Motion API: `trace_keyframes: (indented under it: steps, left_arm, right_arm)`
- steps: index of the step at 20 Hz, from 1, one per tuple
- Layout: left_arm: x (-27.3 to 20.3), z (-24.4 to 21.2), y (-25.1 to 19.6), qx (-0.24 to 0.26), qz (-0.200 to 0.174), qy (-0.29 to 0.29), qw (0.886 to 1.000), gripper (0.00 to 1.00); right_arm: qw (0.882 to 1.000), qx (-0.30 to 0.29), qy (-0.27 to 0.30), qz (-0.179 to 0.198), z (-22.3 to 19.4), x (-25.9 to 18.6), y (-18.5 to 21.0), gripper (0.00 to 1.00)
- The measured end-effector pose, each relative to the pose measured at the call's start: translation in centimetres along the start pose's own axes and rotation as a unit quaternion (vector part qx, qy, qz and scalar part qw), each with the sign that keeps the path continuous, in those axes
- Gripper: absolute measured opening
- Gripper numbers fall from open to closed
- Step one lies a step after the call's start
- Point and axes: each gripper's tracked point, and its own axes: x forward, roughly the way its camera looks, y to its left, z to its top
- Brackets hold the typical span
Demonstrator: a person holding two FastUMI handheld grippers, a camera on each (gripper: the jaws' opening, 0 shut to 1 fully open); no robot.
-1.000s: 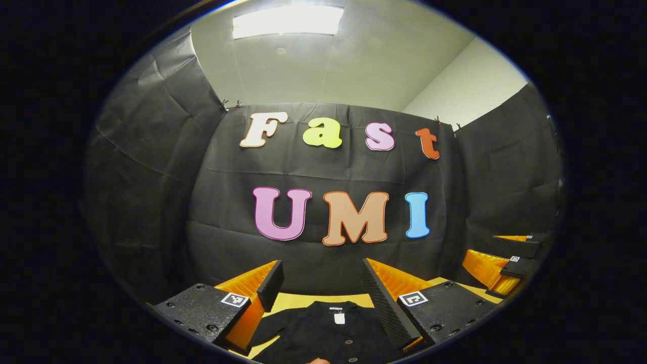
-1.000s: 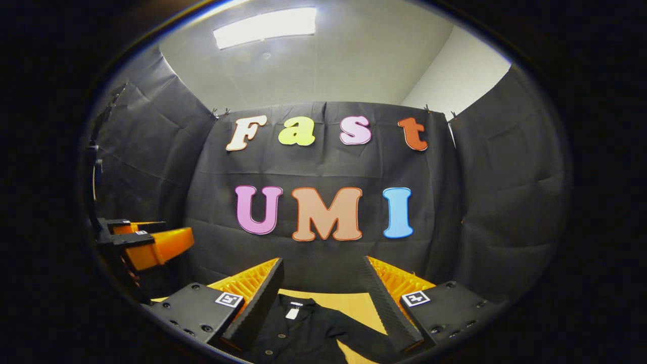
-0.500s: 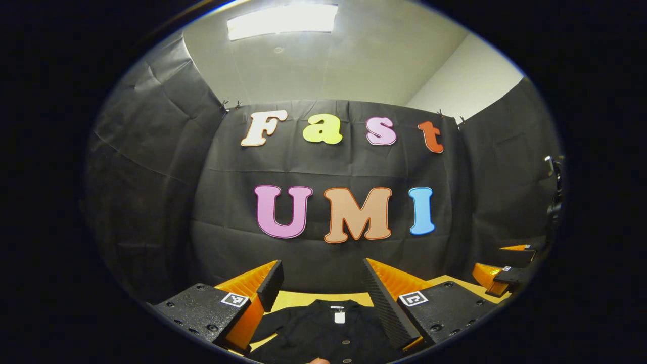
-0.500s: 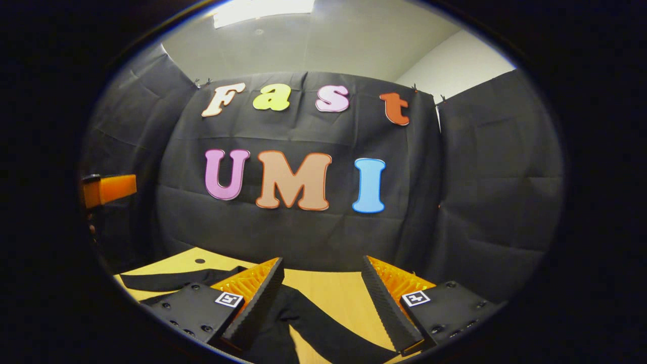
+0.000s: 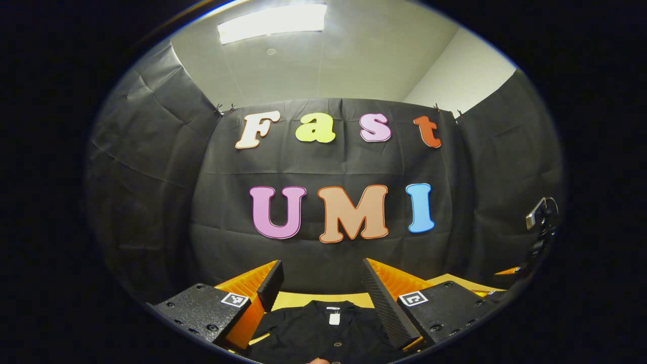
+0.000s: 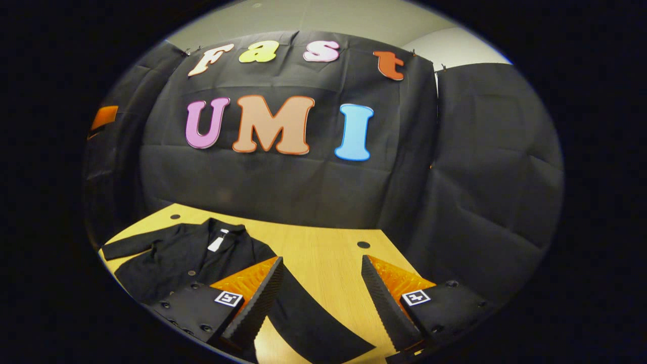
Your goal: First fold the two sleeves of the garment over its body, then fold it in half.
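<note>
Where the black cloth booth wall (image 6: 283, 187) meets it, the pale wooden worktop (image 6: 323, 258) has its far edge, with two small dark round holes (image 6: 363, 244) near that edge. Spread flat over the worktop's left part lies the black button-front garment (image 6: 172, 260), collar toward the far edge, a white tag (image 6: 216, 244) at the neck and small round buttons (image 6: 191, 273) running down its front. One long black sleeve (image 6: 313, 323) stretches out from the body toward the near edge, lying flat on bare wood; the other sleeve (image 6: 126, 246) reaches toward the worktop's left edge. Neither sleeve lies over the body.

From the right gripper view, the right gripper (image 6: 321, 296) stands wide apart, nothing between its fingers; the outstretched sleeve passes beneath the gap, and whether the fingers touch the cloth cannot be told.

From the left gripper view, the left gripper (image 5: 321, 298) is likewise spread wide and holds nothing, poised above the garment's collar (image 5: 328, 309), where the white tag (image 5: 334, 319) and a button (image 5: 335, 344) show between its fingers. A strip of worktop (image 5: 298, 300) shows past the collar.
</note>
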Motion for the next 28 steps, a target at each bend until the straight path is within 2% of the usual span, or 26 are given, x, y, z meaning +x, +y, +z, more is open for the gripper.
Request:
trace_keyframes:
  steps: [6,9,12,14,22,24,26,27,28]
  left_arm:
    - [0.0,-0.8,-1.5,0.004,0.014,0.008,1.000,0.92]
    - [-0.1,-1.2,-2.0,0.006,0.023,0.012,1.000,0.92]
    - [-0.1,-1.7,-2.3,0.008,0.033,0.017,0.999,0.92]
    - [-0.3,-1.9,-2.5,0.009,0.040,0.020,0.999,0.92]
    - [-0.2,-1.9,-4.5,0.024,0.045,0.022,0.998,0.92]
    - [-0.2,-2.1,-4.8,0.024,0.046,0.026,0.998,0.92]
    - [-0.2,-2.1,-4.8,0.026,0.049,0.029,0.998,0.92]
    - [-0.2,-2.0,-4.7,0.029,0.050,0.028,0.998,0.93]
    - [-0.2,-1.9,-4.6,0.032,0.052,0.027,0.998,0.93]
  right_arm:
    - [0.997,-0.008,0.075,-0.001,-5.8,2.3,-2.6,0.98]
    - [0.991,-0.029,0.133,0.008,-9.9,3.4,-3.3,0.98]
    - [0.978,-0.034,0.203,0.020,-13.7,4.0,-3.7,0.99]
    - [0.966,-0.043,0.253,0.031,-16.6,3.6,-3.9,0.99]
    - [0.942,-0.037,0.329,0.044,-21.8,2.9,-4.6,0.99]
    - [0.936,-0.033,0.346,0.049,-22.9,2.9,-4.2,0.94]
    - [0.929,-0.024,0.363,0.058,-23.6,2.6,-3.5,0.85]
    - [0.928,-0.012,0.367,0.063,-23.6,2.6,-3.2,0.87]
    - [0.924,0.013,0.375,0.069,-23.8,2.3,-2.9,0.83]
